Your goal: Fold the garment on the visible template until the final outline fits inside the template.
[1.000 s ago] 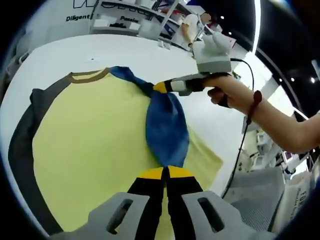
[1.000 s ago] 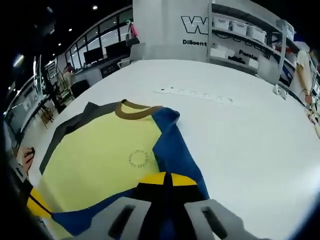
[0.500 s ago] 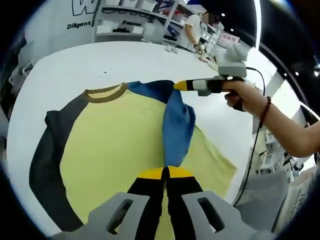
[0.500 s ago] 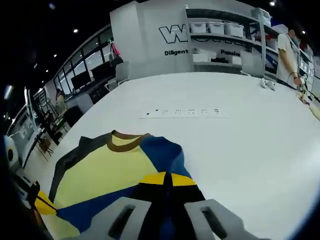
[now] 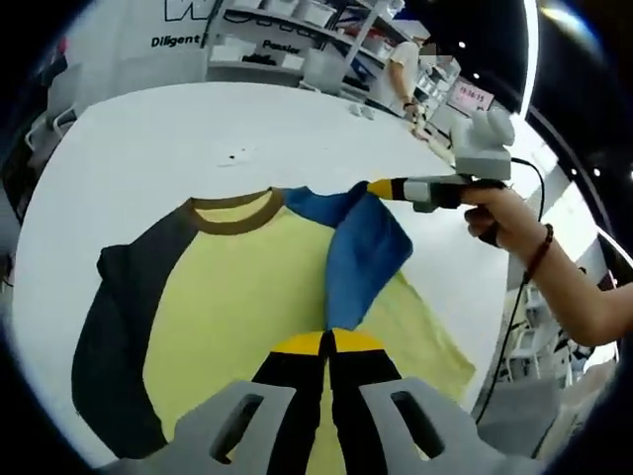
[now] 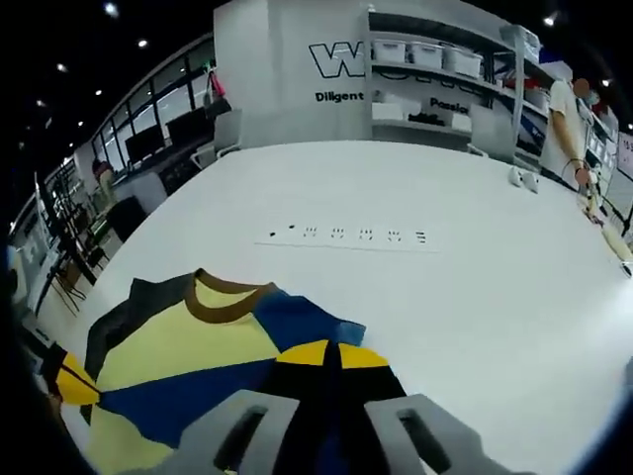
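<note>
**Blue sleeve held up over the yellow shirt by both grippers**

A pale yellow cotton T-shirt (image 5: 247, 287) with a brown ribbed collar (image 5: 235, 210), one dark grey sleeve (image 5: 124, 336) and one blue sleeve (image 5: 358, 257) is lying flat on a broad white table (image 5: 148, 129), its collar pointing toward the table's far edge. In the left gripper view, the left gripper (image 5: 326, 346) is showing its yellow-tipped black jaws pressed together on the near end of the blue sleeve, which is stretching away from them across the yellow body. At the sleeve's far end the right gripper (image 5: 381, 188), held in a person's hand (image 5: 499, 213), is pinching the blue cloth near the shoulder, just beside the collar.

In the right gripper view, the right gripper (image 6: 331, 354) is sitting with its jaws clamped on the blue fabric (image 6: 297, 322), and the blue band is running off toward the left gripper's yellow tip (image 6: 74, 381). A row of small dark marks (image 6: 346, 235) is sitting on the table beyond the shirt. White shelving with bins (image 6: 435, 59) is standing past the table's far edge.
</note>
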`<state>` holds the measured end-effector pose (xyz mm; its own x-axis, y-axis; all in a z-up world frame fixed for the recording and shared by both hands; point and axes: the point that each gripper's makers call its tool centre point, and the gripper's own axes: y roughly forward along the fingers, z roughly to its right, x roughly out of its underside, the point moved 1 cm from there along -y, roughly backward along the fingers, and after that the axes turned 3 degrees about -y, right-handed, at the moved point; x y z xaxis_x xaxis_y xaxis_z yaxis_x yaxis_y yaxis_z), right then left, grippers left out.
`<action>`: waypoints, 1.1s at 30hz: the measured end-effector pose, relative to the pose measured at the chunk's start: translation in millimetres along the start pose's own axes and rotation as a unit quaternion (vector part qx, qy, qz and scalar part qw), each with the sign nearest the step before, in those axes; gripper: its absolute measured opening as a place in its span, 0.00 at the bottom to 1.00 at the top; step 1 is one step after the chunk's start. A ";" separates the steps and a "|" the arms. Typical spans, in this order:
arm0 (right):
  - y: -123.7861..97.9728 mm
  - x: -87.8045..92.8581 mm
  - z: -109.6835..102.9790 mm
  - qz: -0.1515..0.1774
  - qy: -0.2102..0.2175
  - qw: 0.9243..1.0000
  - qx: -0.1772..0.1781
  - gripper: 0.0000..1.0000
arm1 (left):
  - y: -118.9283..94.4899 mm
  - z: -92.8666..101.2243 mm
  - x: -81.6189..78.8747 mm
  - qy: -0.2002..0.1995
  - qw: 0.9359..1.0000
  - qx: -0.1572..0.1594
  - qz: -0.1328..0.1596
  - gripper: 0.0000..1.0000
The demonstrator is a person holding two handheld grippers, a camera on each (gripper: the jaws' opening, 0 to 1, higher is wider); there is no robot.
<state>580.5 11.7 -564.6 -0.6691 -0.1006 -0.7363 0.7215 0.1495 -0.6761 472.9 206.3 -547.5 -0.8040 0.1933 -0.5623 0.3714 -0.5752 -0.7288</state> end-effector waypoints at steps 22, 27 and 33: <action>10.8 -12.4 -54.1 -0.011 -0.043 0.998 -0.049 0.00 | -52.8 -51.2 -17.3 -0.028 0.997 -0.039 -0.057 0.00; 25.7 -5.4 -60.9 -0.028 -0.054 0.997 -0.048 0.00 | -42.4 -75.3 -15.0 -0.051 0.995 -0.050 -0.066 0.00; 43.6 0.6 -66.7 -0.028 -0.069 0.996 -0.050 0.00 | -23.0 -107.7 -12.0 -0.069 0.992 -0.075 -0.074 0.00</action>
<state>599.7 83.7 -592.7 -0.6716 -0.2444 -0.6995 0.6586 0.2358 -0.7146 524.0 302.8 -566.0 -0.9073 0.1496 -0.3931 0.3009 -0.4222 -0.8551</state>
